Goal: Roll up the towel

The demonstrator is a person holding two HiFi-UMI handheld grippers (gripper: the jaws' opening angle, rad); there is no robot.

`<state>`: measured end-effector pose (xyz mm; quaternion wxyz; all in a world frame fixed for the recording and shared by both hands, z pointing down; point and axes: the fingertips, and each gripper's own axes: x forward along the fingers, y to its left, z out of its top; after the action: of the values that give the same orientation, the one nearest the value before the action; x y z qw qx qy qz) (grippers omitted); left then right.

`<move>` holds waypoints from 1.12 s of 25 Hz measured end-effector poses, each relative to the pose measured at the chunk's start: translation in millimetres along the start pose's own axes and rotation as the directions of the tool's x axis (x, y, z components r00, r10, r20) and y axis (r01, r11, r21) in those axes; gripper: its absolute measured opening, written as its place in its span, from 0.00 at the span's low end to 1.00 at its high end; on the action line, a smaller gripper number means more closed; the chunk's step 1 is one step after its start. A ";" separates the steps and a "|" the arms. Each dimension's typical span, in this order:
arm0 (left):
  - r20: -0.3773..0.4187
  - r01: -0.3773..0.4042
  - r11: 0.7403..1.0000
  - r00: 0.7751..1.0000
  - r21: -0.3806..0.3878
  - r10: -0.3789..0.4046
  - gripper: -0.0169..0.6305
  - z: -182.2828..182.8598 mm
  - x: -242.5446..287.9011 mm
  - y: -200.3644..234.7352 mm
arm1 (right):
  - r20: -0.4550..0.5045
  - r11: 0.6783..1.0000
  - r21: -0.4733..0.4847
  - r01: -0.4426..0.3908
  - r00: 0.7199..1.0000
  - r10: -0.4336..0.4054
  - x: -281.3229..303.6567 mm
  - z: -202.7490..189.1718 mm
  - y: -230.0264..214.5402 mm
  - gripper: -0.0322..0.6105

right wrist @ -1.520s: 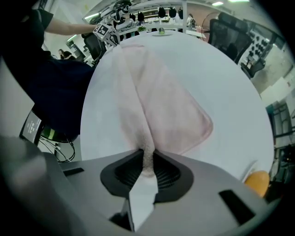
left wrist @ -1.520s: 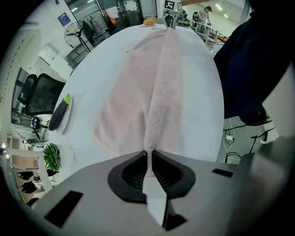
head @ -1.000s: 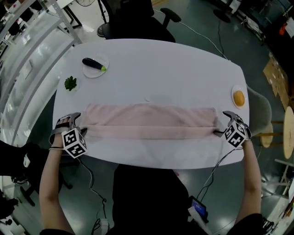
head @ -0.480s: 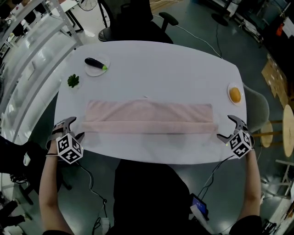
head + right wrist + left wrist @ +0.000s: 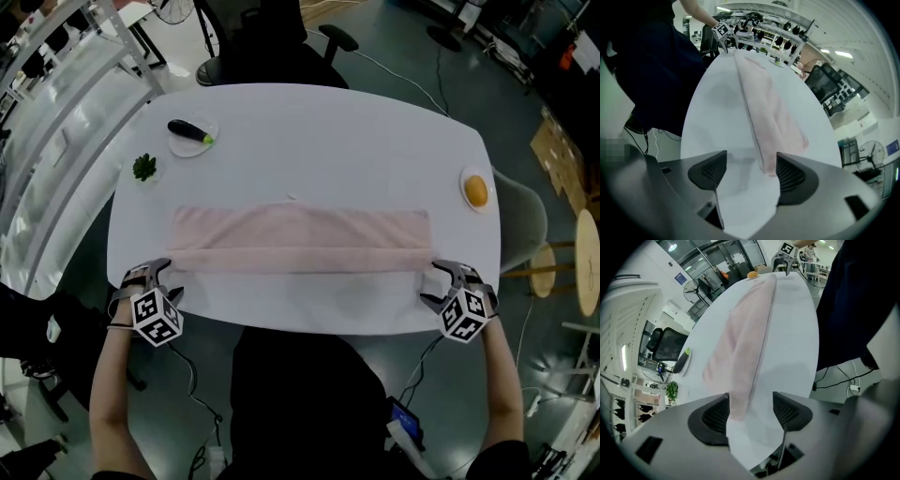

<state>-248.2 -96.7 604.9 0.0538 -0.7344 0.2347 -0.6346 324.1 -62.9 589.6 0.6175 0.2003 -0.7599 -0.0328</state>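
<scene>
HEAD VIEW
Count: 1 towel (image 5: 300, 239), 2 hand-held grippers, 3 small plates, 1 eggplant (image 5: 190, 131), 1 green sprig (image 5: 143, 169), 1 orange fruit (image 5: 476, 190), 1 office chair (image 5: 272, 37).
Plates: eggplant plate (image 5: 176, 143), sprig plate (image 5: 156, 176), fruit plate (image 5: 465, 180).
Towel: pink, folded to a long band, flat across mid counter (image 5: 309, 122), long sides parallel w/ near edge.
Left hand-held gripper (image 5: 161, 278): just beside towel's near-left corner, at counter's near edge.
Right hand-held gripper (image 5: 433, 283): same at near-right corner.
Edges: towel stops short of both counter ends; narrow bare strip btw towel & near edge.
Room: wide bare counter beyond towel; plates sit at far-left & right rim, well apart from towel.

LEFT GRIPPER VIEW
Left hand-held gripper (image 5: 751, 414): jaws spread, just been closing a little.
Btw jaws: towel (image 5: 745, 343) end corner in the gap, nearer picture-left pad (image 5: 715, 416); pads not pressing on it.
Edges: towel runs straight away along counter (image 5: 792, 333); counter's near edge at picture right.
Far end: right hand-held gripper (image 5: 785, 259), orange fruit (image 5: 752, 274).
Side: eggplant (image 5: 682, 363), green sprig (image 5: 671, 390).

RIGHT GRIPPER VIEW
Right hand-held gripper (image 5: 750, 173): jaws spread, just been closing.
Btw jaws: towel (image 5: 768, 108) end corner in the gap, nearer picture-right pad (image 5: 791, 176); no pinch.
Room: bare counter (image 5: 717, 108) strip at picture left of towel.
Far end: left hand-held gripper (image 5: 723, 30).
</scene>
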 end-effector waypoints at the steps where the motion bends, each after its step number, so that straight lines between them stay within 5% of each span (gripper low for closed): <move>1: -0.003 0.000 1.000 1.000 -0.003 0.000 0.51 -1.1 3.0 1.9 | -0.008 1.000 -0.004 -0.012 1.000 0.011 3.7 -0.5 2.0 0.59; 8: -0.027 0.038 0.999 0.999 0.008 -0.038 0.40 -4.1 19.8 10.5 | -0.050 0.999 -0.007 -0.040 0.998 0.039 23.7 -3.6 -11.4 0.50; 13: -0.025 0.075 0.997 0.997 0.014 -0.075 0.45 -2.1 23.3 16.4 | -0.064 1.000 -0.015 -0.025 0.998 0.024 31.6 -1.7 -29.7 0.42; 23: -0.034 -0.022 0.996 0.999 0.090 0.025 0.20 0.0 26.1 34.7 | -0.138 0.976 -0.199 0.093 0.983 -0.122 35.4 -3.1 -53.1 0.16; 28: -0.038 -0.056 0.988 0.997 0.143 0.062 0.14 0.8 17.4 35.5 | -0.122 0.967 -0.214 0.137 0.979 -0.165 21.1 -0.5 -53.9 0.13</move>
<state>-255.8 -135.4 607.2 0.1196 -0.7078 0.2116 -0.6633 335.5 -119.5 593.2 0.6818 0.1951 -0.6902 -0.1436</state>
